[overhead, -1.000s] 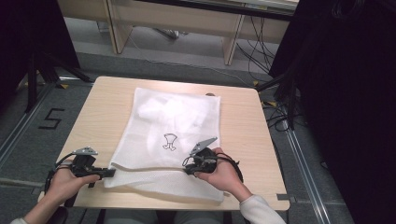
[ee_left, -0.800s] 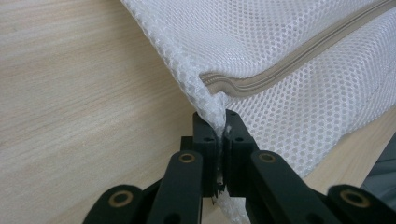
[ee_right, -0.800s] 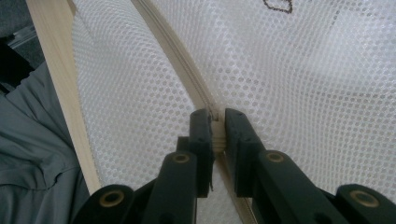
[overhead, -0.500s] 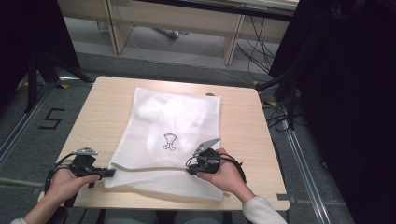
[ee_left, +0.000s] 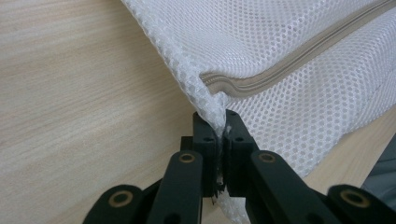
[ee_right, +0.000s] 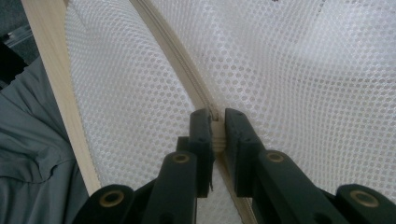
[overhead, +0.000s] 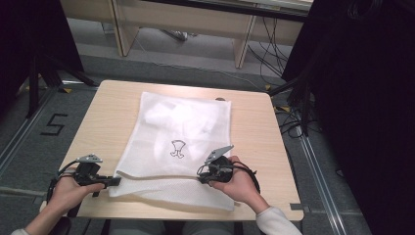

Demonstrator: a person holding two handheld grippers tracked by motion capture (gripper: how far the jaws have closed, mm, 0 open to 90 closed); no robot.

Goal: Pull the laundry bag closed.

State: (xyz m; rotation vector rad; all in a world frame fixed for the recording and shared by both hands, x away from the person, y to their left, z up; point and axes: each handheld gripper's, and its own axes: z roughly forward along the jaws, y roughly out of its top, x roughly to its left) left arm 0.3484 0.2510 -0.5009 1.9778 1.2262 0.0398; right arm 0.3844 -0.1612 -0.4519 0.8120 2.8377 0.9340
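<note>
A white mesh laundry bag [overhead: 178, 132] with a small dark print lies flat on the wooden table [overhead: 254, 127], something white inside it. A beige zipper [ee_left: 299, 60] runs along its near part. My left gripper [overhead: 115, 181] is shut on the bag's near left corner [ee_left: 215, 122], the mesh pinched between the pads. My right gripper [overhead: 200, 175] is shut on the zipper line [ee_right: 215, 123] toward the bag's right side. Both hands rest low at the table's near edge.
The table's near edge [ee_right: 56, 88] runs close beside the right gripper, with grey clothing [ee_right: 32, 154] below it. Bare wood [ee_left: 84, 93] lies left of the bag. Cables [overhead: 288, 117] and dark drapes stand to the right of the table.
The right hand has shifted slightly along the zipper line. The left hand and the bag's corner stay where they were.
</note>
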